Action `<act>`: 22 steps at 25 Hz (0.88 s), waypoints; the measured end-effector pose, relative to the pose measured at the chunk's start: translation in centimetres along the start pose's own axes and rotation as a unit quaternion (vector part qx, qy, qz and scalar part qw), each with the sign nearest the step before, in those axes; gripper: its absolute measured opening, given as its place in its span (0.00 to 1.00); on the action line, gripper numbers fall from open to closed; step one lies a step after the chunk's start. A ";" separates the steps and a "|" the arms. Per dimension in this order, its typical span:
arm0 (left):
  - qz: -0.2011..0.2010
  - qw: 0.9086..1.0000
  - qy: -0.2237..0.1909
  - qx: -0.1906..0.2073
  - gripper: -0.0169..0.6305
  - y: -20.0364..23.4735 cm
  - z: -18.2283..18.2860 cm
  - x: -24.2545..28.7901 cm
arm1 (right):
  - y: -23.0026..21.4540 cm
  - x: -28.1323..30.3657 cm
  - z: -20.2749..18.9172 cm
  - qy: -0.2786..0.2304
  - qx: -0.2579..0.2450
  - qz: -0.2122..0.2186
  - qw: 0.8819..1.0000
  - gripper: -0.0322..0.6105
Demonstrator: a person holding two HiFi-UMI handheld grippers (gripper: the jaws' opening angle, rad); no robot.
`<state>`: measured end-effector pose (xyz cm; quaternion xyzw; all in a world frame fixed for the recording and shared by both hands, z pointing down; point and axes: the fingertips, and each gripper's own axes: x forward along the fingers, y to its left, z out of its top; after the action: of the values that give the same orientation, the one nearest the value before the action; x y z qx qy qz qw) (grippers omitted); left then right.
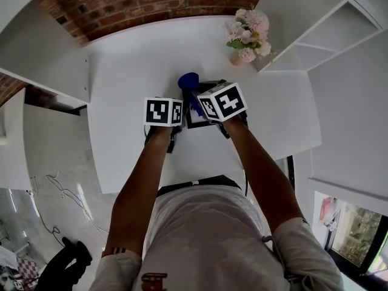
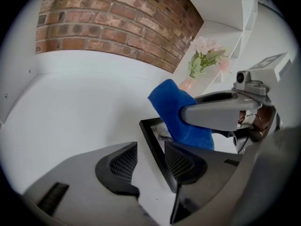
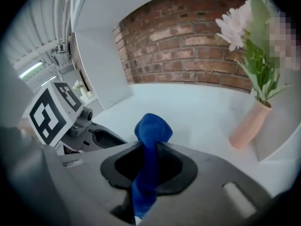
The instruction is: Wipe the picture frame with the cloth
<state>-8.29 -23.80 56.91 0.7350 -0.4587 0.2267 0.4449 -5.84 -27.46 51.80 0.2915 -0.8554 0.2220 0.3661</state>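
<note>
A black picture frame (image 1: pixel 197 121) lies flat on the white table (image 1: pixel 133 71), mostly hidden under the two marker cubes in the head view. In the left gripper view my left gripper (image 2: pixel 150 161) is open, with the left edge of the frame (image 2: pixel 151 135) running between its jaws and neither pad pressing on it. My right gripper (image 3: pixel 149 147) is shut on a blue cloth (image 3: pixel 153 128). The bunched cloth (image 2: pixel 181 117) hangs over the frame's far part, and its top (image 1: pixel 189 80) shows just beyond the cubes.
A pink vase of pale flowers (image 1: pixel 247 38) stands at the table's far right, close beyond the frame. White shelves (image 1: pixel 327 35) rise to the right and a brick wall (image 1: pixel 151 2) runs behind the table. A white cabinet (image 1: pixel 42 59) stands at the left.
</note>
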 end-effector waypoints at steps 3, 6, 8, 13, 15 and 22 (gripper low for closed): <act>0.003 1.000 0.009 0.001 0.30 0.3 -0.4 0.4 | 0.2 1.2 -0.4 0.027 -0.009 0.004 1.000 0.16; 0.007 1.000 0.016 0.001 0.30 0.4 -0.7 0.7 | 0.3 2.3 -0.8 0.047 -0.018 0.005 0.999 0.16; 0.011 1.000 0.019 0.002 0.30 0.6 -0.9 0.9 | 0.3 2.9 -1.1 0.059 -0.023 0.005 0.998 0.16; 0.013 1.000 0.020 0.004 0.30 0.7 -1.0 1.1 | 0.2 3.9 -1.6 0.076 -0.043 0.002 0.996 0.16; 0.013 1.000 0.018 0.004 0.30 0.7 -1.0 1.2 | -0.1 3.9 -1.8 0.082 -0.048 -0.002 0.995 0.16; 0.012 1.000 0.014 0.003 0.30 0.7 -1.0 1.1 | -3.1 2.4 -2.6 0.084 -0.041 -0.033 0.995 0.16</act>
<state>-8.33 -23.63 58.56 0.7278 -0.4601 0.2439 0.4461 -3.82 -29.01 55.73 0.2846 -0.8198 0.1986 0.4554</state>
